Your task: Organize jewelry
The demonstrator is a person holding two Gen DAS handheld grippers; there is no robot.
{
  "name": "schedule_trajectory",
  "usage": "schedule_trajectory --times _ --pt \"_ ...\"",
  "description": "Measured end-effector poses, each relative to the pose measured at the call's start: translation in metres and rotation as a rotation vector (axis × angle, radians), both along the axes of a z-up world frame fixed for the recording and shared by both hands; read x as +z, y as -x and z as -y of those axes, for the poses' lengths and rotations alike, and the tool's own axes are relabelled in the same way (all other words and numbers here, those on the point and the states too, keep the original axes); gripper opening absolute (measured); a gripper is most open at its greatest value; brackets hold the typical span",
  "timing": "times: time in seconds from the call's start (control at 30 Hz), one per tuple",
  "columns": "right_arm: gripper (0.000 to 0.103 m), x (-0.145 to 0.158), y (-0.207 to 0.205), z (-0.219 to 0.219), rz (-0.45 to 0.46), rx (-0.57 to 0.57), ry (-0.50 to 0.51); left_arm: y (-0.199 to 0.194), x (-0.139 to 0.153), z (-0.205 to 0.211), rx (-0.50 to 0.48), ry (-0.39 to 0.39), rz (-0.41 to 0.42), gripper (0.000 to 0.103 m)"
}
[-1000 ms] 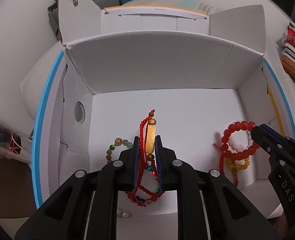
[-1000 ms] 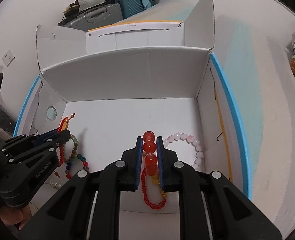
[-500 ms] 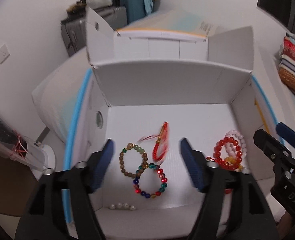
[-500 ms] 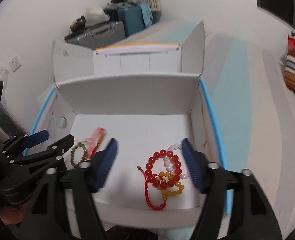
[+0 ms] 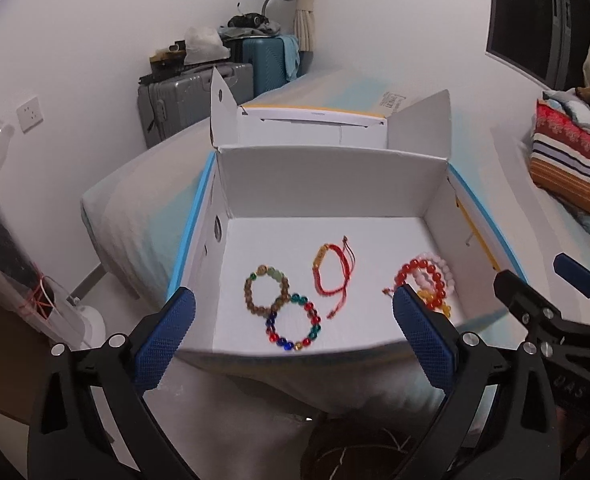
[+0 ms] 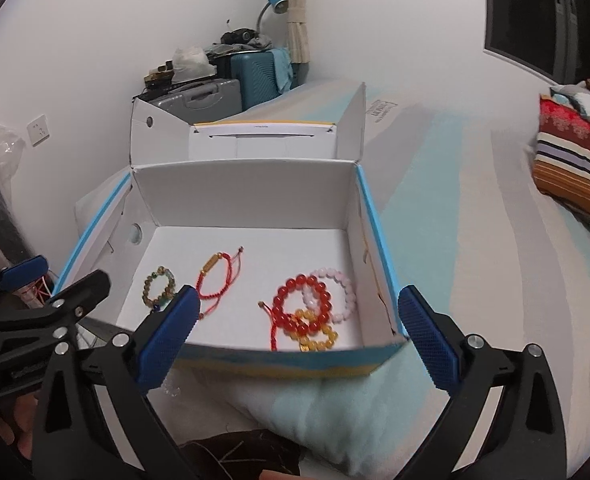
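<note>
A white cardboard box (image 5: 327, 176) lies open on the bed. On its floor lie a red cord bracelet (image 5: 320, 259) with a gold tube, a brown-and-green bead bracelet (image 5: 248, 290) and a multicoloured one (image 5: 291, 346). At the right a red bead bracelet (image 6: 301, 280), a pink one (image 6: 351, 296) and a yellow one (image 6: 327, 330) overlap. My left gripper (image 5: 293, 296) hovers before the box's near wall, jaws opening wide, nothing between them. Beside it, my right gripper (image 6: 298, 294) is also opening and holds nothing.
Suitcases (image 5: 199, 96) stand against the back wall. Folded striped blankets (image 5: 567, 160) lie on the bed at the right. The box's lid flaps (image 6: 351, 120) stick up behind it. A few white beads (image 6: 171, 390) lie outside the box's near left corner.
Both grippers opened and let go: the red cord bracelet and the red bead bracelet now lie on the box floor. Both grippers drew back and up, out of the box.
</note>
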State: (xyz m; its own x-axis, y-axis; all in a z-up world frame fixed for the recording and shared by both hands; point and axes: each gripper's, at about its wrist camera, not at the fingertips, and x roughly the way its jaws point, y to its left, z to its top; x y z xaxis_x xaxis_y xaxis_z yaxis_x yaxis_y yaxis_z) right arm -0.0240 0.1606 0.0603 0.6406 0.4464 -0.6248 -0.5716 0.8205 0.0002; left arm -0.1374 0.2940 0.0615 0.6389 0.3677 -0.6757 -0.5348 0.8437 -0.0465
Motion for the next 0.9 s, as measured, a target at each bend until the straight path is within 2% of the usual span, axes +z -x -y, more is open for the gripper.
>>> schedule_trajectory --times 0.3,0.63,0.83,0.9 --pt "0.095 -0.012 0.007 0.016 -0.025 -0.018 -0.006 0.023 -0.013 0.007 0.014 0.005 0.008 0.097" --pt "0.095 -0.014 0.009 0.016 -0.022 -0.023 -0.002 0.024 -0.018 0.005 0.018 -0.001 -0.004 0.097" --pt "0.095 -0.016 0.009 0.018 -0.026 -0.023 -0.001 0.022 -0.018 0.011 0.008 -0.051 -0.016 0.097" --pt "0.095 -0.016 0.009 0.018 -0.025 -0.025 0.000 0.021 -0.018 0.012 0.007 -0.045 -0.022 0.097"
